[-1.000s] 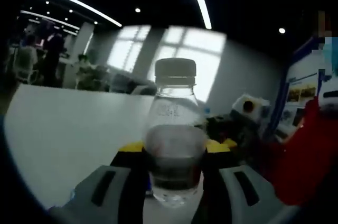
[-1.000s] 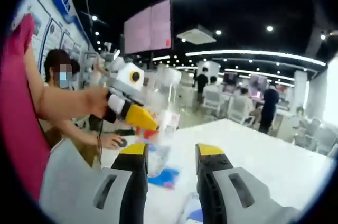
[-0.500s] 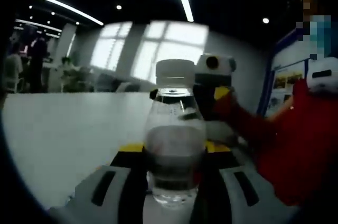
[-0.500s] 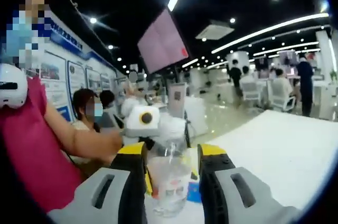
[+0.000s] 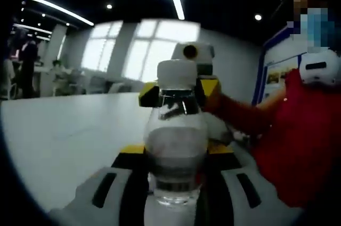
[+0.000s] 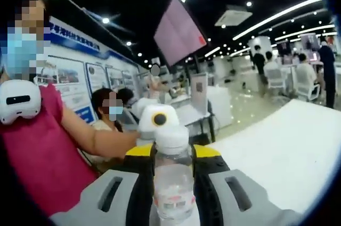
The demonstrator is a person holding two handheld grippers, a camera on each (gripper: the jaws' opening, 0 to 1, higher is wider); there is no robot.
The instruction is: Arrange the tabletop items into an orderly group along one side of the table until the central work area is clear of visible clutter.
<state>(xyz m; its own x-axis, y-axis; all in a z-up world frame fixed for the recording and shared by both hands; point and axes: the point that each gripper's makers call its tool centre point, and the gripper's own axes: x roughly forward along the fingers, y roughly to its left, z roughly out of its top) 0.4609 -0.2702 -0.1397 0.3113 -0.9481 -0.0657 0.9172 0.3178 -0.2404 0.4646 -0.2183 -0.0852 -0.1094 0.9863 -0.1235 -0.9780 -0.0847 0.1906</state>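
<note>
A clear plastic bottle with a white screw cap is seen upright and partly filled with water. In the left gripper view its lower body is clasped between two jaws; in the right gripper view the same bottle is held higher between two jaws.

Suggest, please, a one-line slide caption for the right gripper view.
Right tool closed around the neck of a clear, white-capped bottle, with the left tool just behind it.
</note>
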